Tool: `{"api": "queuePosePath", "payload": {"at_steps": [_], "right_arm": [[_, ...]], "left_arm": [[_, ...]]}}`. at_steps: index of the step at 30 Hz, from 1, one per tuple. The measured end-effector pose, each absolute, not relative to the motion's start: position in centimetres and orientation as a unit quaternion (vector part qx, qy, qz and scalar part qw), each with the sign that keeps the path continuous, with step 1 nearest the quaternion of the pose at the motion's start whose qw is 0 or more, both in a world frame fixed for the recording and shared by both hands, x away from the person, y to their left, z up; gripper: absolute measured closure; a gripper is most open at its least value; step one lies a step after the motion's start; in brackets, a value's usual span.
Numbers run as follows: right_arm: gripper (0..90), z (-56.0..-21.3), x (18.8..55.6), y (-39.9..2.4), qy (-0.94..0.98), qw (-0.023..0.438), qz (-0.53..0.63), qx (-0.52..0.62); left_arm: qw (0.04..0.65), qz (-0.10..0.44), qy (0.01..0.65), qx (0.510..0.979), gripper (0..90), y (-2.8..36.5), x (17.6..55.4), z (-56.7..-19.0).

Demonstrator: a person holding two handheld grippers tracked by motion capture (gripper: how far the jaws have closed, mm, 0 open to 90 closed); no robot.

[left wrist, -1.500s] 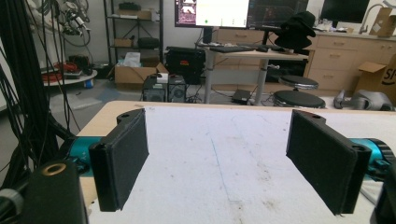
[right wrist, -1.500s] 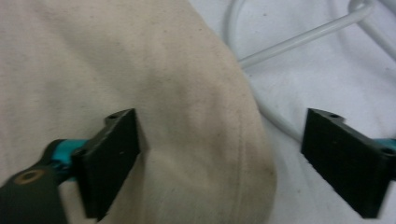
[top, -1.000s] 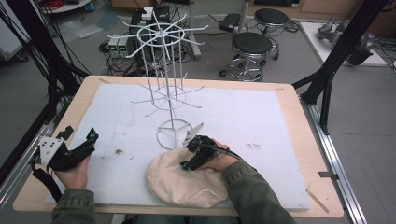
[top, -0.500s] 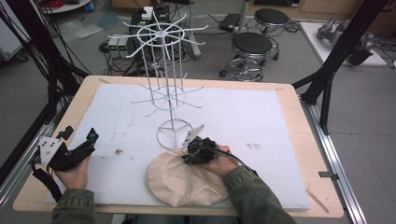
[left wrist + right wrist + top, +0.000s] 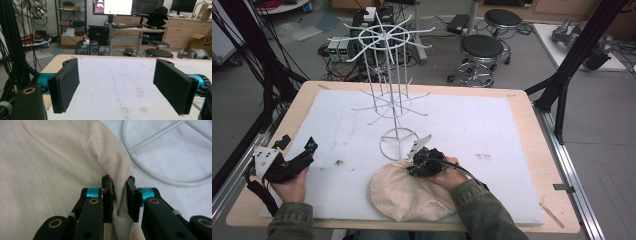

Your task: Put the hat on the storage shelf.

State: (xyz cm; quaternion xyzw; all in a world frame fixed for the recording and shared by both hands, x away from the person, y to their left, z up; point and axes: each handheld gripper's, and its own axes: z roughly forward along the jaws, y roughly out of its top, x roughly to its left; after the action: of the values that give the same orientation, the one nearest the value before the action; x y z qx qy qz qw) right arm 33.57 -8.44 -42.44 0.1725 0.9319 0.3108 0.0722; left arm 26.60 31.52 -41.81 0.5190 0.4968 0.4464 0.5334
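My right gripper [image 5: 119,192] hides the pinched fold of the cloth [image 5: 404,192], which lies beside the wire rack [image 5: 394,95]. Its jaws, open a second ago, now clamp it. My left gripper [image 5: 120,85] gapes empty.

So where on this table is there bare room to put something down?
The white mat lies bare right of the wire rack, out to the table's wooden edge. A smaller patch sits between the left gripper and the rack's ring base. It is crowded near the front, where the right gripper pinches the cream cloth beside that base.
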Motion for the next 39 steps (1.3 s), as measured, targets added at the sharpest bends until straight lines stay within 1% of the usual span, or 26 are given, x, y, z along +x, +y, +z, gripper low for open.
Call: {"api": "queuePosePath", "payload": {"at_steps": [2, 9, 10, 16, 24, 30, 39], "right_arm": [[79.7, -42.4, 33.6, -8.6, 0.93, 0.063, 0.316, 0.175], [79.8, -41.3, 32.8, -9.4, 0.919, 0.075, 0.345, 0.176], [79.8, -40.8, 32.4, -9.9, 0.912, 0.085, 0.361, 0.176], [79.7, -39.4, 31.8, -11.6, 0.896, 0.094, 0.39, 0.191], [79.5, -38.1, 31.6, -12.9, 0.876, 0.083, 0.43, 0.201], [79.4, -37.4, 31.2, -13.7, 0.869, 0.088, 0.444, 0.199], [79.4, -35.3, 30.7, -16.4, 0.84, 0.1, 0.492, 0.207]], "left_arm": [[0.533, 0.447, 0.497, 0.519, 20.9, 31.5, 26.6, -41.8], [0.533, 0.444, 0.498, 0.52, 20.9, 31.6, 26.6, -41.9], [0.534, 0.445, 0.498, 0.519, 20.9, 31.6, 26.6, -41.8], [0.535, 0.444, 0.498, 0.519, 20.9, 31.5, 26.6, -41.9], [0.531, 0.446, 0.497, 0.521, 20.9, 31.5, 26.6, -41.9], [0.531, 0.445, 0.496, 0.523, 20.9, 31.5, 26.6, -41.9], [0.529, 0.446, 0.495, 0.526, 20.9, 31.3, 26.6, -42.0]]}}
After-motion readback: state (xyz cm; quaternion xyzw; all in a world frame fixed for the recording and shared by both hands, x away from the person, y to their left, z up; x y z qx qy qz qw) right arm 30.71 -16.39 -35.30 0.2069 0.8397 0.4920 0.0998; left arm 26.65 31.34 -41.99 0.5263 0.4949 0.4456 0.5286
